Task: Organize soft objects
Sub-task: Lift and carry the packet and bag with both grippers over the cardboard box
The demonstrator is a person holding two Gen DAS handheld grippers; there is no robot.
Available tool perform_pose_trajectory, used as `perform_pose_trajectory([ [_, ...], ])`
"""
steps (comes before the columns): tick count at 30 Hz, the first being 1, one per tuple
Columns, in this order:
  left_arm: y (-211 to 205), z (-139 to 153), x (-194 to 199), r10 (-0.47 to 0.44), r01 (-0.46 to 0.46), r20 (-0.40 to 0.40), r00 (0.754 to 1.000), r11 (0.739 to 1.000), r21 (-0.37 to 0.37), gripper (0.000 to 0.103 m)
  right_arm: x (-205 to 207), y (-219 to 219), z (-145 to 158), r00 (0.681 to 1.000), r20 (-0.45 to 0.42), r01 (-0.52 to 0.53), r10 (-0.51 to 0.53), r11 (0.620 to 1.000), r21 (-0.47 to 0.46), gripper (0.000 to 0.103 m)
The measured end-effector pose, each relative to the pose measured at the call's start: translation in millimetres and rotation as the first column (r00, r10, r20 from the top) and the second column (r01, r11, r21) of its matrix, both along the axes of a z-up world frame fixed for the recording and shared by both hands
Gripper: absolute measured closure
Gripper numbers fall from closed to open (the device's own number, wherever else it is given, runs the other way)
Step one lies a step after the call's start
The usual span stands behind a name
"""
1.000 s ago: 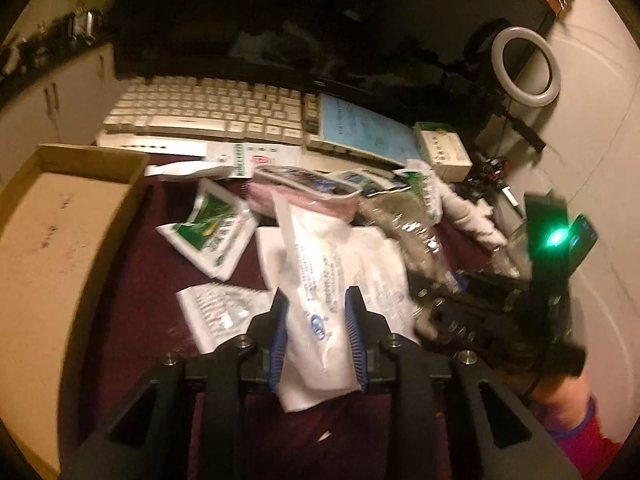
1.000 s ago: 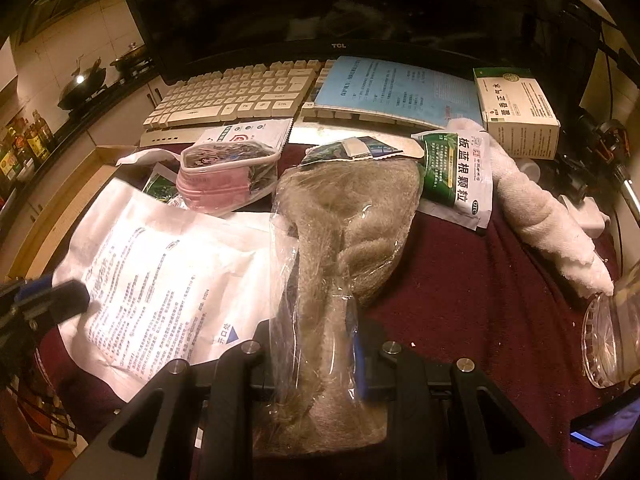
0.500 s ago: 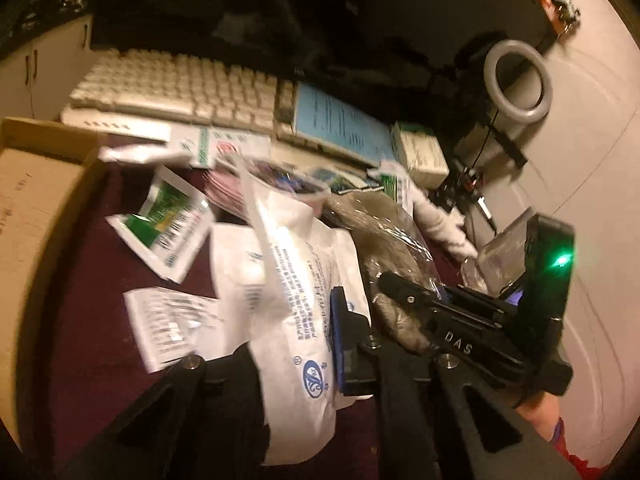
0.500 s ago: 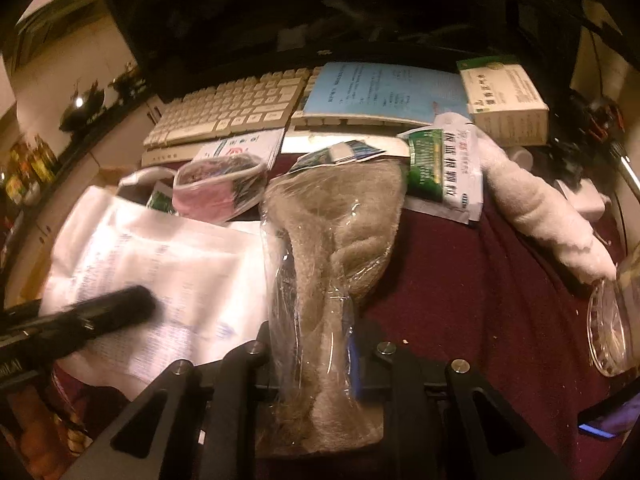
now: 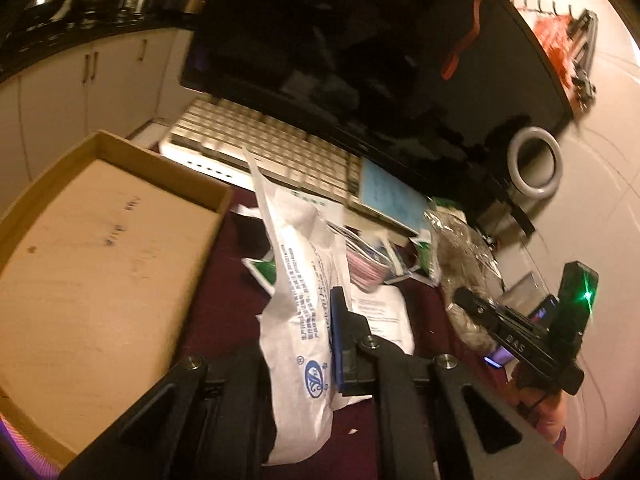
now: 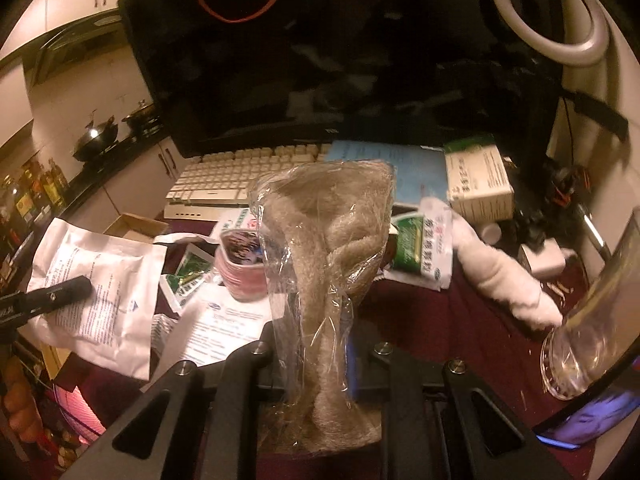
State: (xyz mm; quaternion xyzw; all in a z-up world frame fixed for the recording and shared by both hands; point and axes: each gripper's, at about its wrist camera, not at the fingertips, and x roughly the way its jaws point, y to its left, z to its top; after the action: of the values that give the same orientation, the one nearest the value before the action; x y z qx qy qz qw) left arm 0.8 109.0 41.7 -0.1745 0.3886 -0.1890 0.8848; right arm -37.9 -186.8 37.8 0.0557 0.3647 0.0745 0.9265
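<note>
My left gripper is shut on a white printed soft packet and holds it lifted above the maroon cloth, just right of the open cardboard box. The packet also shows in the right wrist view. My right gripper is shut on a grey towel in a clear plastic bag, raised off the table. The bagged towel shows in the left wrist view. A pink mask pack, green sachets and a white rolled towel lie on the cloth.
A keyboard, a blue booklet, a medicine box and a dark monitor stand at the back. A clear glass jar is at the right. A ring light stands behind.
Both grippers have risen with their loads. The left one has swung the white packet left, towards the cardboard box. The right one has lifted the bagged towel off the cloth.
</note>
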Motion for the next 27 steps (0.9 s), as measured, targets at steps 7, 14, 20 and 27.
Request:
perform_pose_trajectory([
  [7,42.7,12.0,0.8,0.098,-0.098,0.016,0.995,0.995,0.028,0.093,17.5,34.6,1.6,0.979,-0.052,-0.194,0.198,0.978,0.074,0.083],
  [14,80.6,11.9,8.9,0.194,-0.195,0.017,0.981,0.980,0.040,0.093,49.9,75.5,2.4,0.932,-0.096,-0.341,0.349,0.936,0.089,0.083],
  [20,103.6,-2.1,30.1,0.264,-0.263,-0.022,0.964,0.964,0.036,0.093,82.6,129.3,5.3,0.876,-0.114,-0.464,0.469,0.883,0.071,0.083],
  [27,114.8,-25.7,47.2,0.279,-0.277,-0.070,0.958,0.960,0.041,0.093,118.5,195.6,4.5,0.811,-0.110,-0.570,0.575,0.818,0.072,0.083],
])
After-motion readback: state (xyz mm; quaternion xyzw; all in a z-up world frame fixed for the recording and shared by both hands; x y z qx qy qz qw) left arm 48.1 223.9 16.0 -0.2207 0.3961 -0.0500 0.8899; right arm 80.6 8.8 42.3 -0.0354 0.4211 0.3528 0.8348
